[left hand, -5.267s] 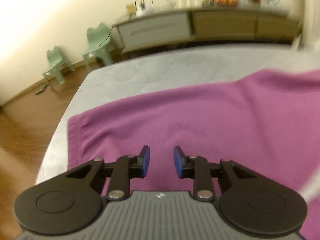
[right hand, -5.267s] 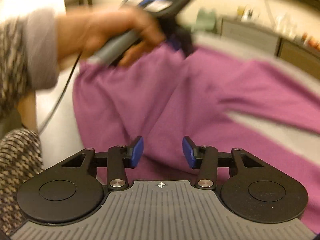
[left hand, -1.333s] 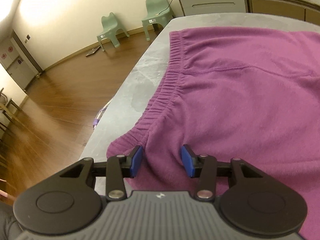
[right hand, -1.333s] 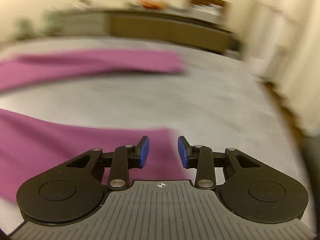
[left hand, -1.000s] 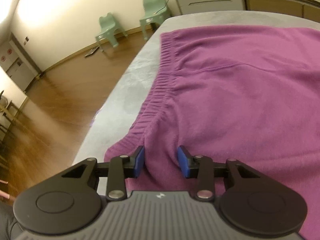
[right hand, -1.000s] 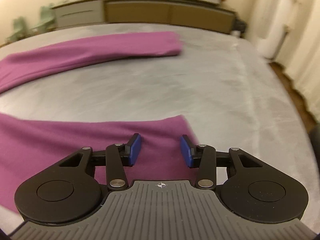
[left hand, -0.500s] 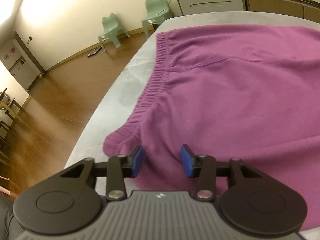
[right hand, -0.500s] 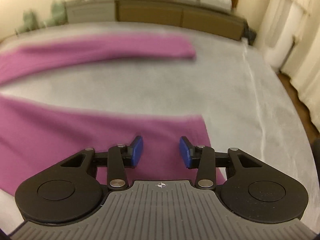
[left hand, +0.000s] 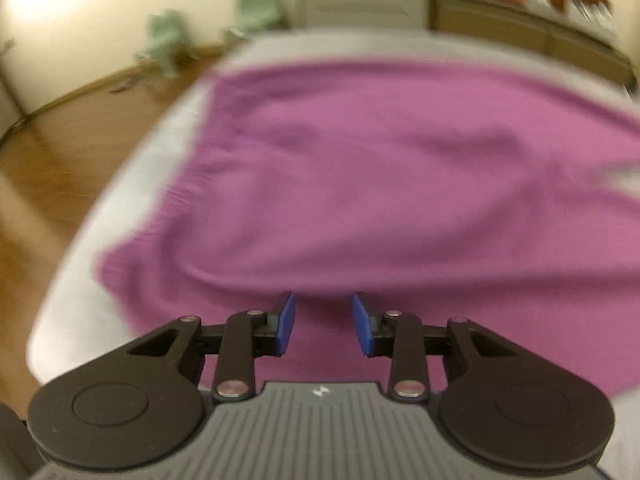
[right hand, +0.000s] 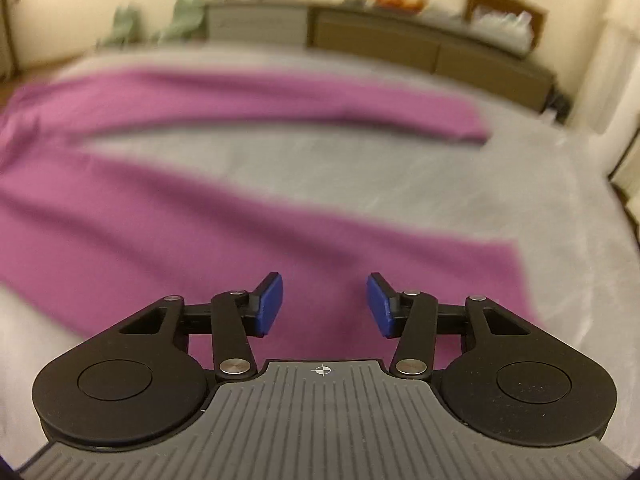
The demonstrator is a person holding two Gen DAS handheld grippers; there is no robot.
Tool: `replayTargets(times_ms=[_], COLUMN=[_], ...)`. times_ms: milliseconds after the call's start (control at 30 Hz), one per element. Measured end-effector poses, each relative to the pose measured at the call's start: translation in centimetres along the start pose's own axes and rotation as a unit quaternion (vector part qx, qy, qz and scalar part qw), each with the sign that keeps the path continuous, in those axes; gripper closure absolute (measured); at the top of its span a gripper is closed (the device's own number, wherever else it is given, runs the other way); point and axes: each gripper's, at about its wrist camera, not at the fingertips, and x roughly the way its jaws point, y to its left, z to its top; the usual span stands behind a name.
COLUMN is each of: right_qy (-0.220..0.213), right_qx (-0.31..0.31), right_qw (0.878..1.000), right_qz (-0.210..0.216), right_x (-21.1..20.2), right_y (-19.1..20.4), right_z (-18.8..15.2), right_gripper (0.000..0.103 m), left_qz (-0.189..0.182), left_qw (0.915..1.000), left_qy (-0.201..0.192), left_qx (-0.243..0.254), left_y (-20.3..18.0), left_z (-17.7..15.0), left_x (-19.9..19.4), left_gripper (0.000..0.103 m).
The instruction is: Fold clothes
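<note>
left gripper (left hand: 321, 323): blk arms | blue pads | grey ribbed body | silver screws

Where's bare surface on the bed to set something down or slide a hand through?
Free: the grey wedge between the two purple trouser legs, the cover past their cuffs, and a strip along the waistband. Crowded: the trouser seat.

Green chairs (left hand: 168, 46), long sideboard (right hand: 400, 40)

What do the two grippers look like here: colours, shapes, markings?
Both match: left gripper and right gripper have black linkage fingers tipped with blue pads, silver pivot pins, round black housings and a ribbed grey body with a small white mark. No cables or sleeves are visible.
</note>
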Motion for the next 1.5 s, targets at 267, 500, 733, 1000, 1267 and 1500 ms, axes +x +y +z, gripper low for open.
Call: replayTargets(times_ms=[267, 500, 733, 1000, 1267, 1500], right_qy=[0.033, -0.049, -0.093, -0.078, -0.017, -0.037], right_qx=[0.037, 0.129, 0.247, 0.206, 0.192, 0.138], right_qw=[0.995, 0.990, 0.965, 0.975, 0.979, 0.990], right_qz=[-0.085, -0.025, -0.004, -0.035, -0.067, -0.010], right_x=[1.5, -2.1, -0.1, 7.3, 20.0, 19.7], right_y=[-3.6, -6.4, -11.5, -15.2, -18.4, -16.4], right_z=[0.2, 1.8, 3.9, 14.8, 20.8, 21.3], right_gripper=[0.040, 0.041, 0.036, 0.021, 0.021, 0.100], left_qz=[0.028, -0.015, -0.131, -0.194, -0.193, -0.172], left_qw=[0.9845, 0.9964, 0.9761, 0.9737, 0.9767, 0.9806], left_qy=[0.041, -0.083, -0.111, -0.049, -0.076, -0.075], left_qx=[0.169, 0.006, -0.134, -0.110, -0.056, -0.057], left_y=[-1.7, 2.9, 1.4, -4.1, -5.1, -5.9], left_z=[-1.0, 5.7, 11.7, 14.2, 15.0, 15.5], left_x=[-3.3, -8.0, -3.5, 5.0, 3.9, 4.6], left_gripper=[0.067, 0.060, 0.054, 0.057, 0.057, 0.057])
